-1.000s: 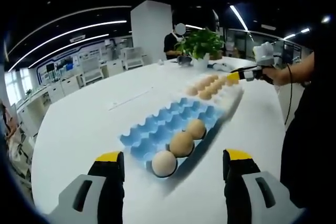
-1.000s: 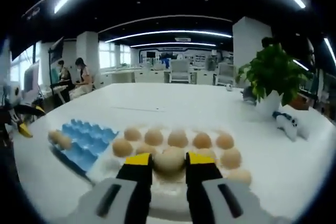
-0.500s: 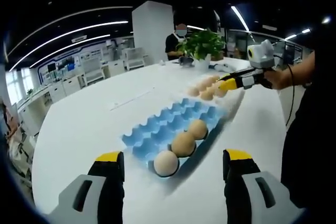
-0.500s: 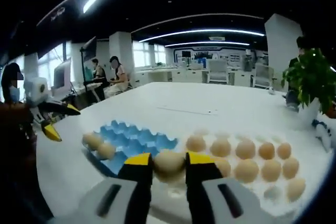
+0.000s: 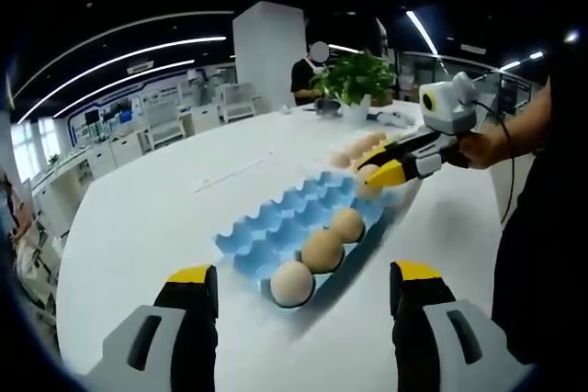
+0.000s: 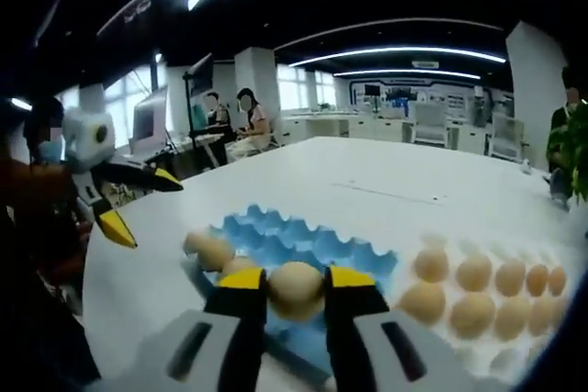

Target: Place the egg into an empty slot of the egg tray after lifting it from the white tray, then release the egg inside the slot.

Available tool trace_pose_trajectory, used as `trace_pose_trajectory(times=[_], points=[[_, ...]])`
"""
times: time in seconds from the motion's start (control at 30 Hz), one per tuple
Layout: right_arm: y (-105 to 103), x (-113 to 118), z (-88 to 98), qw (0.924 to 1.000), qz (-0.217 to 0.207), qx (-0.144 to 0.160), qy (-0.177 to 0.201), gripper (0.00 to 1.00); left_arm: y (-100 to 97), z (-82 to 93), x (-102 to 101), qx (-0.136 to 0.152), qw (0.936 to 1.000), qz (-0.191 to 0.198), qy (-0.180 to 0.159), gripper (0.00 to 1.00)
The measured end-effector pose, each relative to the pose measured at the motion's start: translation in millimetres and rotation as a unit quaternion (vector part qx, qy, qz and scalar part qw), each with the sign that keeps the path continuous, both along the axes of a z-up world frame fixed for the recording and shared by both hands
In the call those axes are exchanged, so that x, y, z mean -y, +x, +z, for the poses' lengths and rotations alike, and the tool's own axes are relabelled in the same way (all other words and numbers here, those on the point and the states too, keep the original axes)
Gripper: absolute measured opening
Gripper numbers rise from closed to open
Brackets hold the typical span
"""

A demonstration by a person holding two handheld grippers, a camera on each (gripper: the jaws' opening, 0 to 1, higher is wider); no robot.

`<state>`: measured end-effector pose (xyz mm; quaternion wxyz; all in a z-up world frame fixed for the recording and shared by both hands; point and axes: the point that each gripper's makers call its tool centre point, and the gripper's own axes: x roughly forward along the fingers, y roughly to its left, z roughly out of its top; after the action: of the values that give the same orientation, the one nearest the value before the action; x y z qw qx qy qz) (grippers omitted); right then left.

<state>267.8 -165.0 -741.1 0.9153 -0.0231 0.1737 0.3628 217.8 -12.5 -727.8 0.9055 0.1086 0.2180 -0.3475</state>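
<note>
Right hand-held gripper (image 6: 295, 293) seemingly clamped, left hand-held gripper (image 5: 303, 286) spread wide

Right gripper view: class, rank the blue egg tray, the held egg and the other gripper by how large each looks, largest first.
1. blue egg tray
2. other gripper, the left one
3. held egg, clamped in the right gripper

The egg sits nearest the camera, so its look is inflated; the gripper ranking is unsure.

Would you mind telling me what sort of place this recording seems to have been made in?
Most likely an open-plan office or lab. Long ceiling light strips run overhead, rows of desks and chairs stand in the background where people sit working, and the large white table carries a potted plant.
</note>
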Motion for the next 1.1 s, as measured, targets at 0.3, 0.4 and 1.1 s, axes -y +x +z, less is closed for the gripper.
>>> trace_pose_trajectory(times=[0.3,0.4,1.1], points=[[-5.5,-13.7,-9.2,0.9996,0.025,-0.002,-0.011,0.24,1.5,-0.3,-0.1,0.000,1.0000,-0.001,-0.001,0.76],[-5.6,-13.8,-12.0,0.9995,0.027,-0.005,-0.013,0.24,1.6,-1.8,-0.5,-0.001,1.0000,-0.002,0.000,0.76],[-9.1,-18.5,-28.3,0.9982,0.045,-0.005,-0.039,0.24,3.4,-1.9,2.0,-0.001,1.0000,-0.009,0.002,0.76]])
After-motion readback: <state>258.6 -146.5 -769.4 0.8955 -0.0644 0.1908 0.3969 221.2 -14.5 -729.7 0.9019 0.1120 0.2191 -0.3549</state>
